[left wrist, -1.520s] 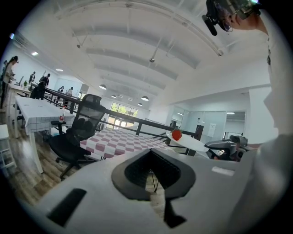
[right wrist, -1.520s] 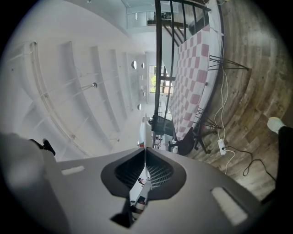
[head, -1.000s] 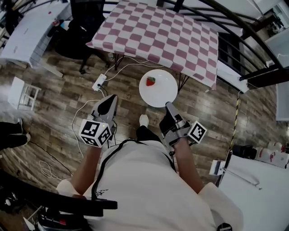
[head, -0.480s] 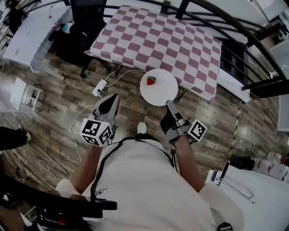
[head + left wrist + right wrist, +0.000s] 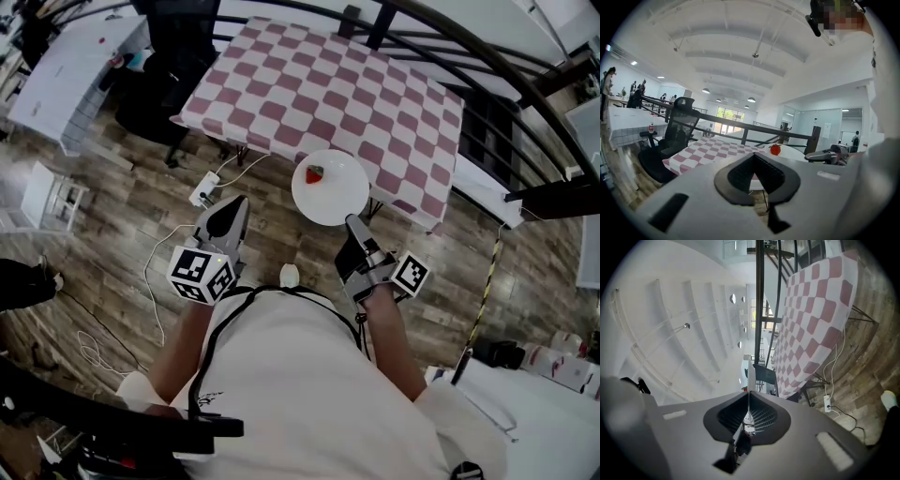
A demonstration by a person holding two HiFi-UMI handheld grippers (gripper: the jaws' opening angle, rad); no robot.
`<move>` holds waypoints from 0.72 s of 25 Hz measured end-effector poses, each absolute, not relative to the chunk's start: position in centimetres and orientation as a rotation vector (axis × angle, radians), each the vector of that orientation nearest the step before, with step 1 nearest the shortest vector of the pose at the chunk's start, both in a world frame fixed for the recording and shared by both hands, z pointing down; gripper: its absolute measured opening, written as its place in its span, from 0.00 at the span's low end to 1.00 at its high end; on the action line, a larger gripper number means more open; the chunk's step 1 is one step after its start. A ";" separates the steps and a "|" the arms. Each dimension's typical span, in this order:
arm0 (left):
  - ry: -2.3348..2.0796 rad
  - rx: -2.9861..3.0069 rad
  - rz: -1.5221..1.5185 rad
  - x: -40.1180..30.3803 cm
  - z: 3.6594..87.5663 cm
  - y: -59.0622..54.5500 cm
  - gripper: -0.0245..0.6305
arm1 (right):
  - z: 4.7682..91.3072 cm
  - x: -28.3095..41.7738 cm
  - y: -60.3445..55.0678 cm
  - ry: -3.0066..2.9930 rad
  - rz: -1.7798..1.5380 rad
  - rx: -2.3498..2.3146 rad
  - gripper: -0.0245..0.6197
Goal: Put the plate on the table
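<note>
Plate [image 5: 339, 195] nearer table [image 5: 323, 94], in right claw [image 5: 352, 222]

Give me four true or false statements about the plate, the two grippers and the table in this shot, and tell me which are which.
1. The right gripper grips the plate by its near rim. True.
2. The plate is empty. False: a strawberry lies on it.
3. The left gripper holds a cup. False: its jaws are together with nothing between them.
4. The table is checked pink and white on top. True.
</note>
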State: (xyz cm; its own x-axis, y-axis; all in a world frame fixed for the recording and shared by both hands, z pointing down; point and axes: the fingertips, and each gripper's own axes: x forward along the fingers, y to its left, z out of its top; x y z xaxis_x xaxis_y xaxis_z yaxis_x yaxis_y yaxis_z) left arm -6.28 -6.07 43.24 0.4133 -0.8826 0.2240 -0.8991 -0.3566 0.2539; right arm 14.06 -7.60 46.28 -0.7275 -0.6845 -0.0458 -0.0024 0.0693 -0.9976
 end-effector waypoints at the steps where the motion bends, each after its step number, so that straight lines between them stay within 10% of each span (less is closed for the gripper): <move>1: -1.539 2.336 0.069 -6.1 43.3 -6.4 0.04 | 46.4 14.3 -8.0 1.835 -1.711 -0.681 0.06; 18: -1.541 2.311 0.059 -4.7 44.1 -8.9 0.04 | 46.6 16.0 -10.3 1.828 -1.711 -0.695 0.06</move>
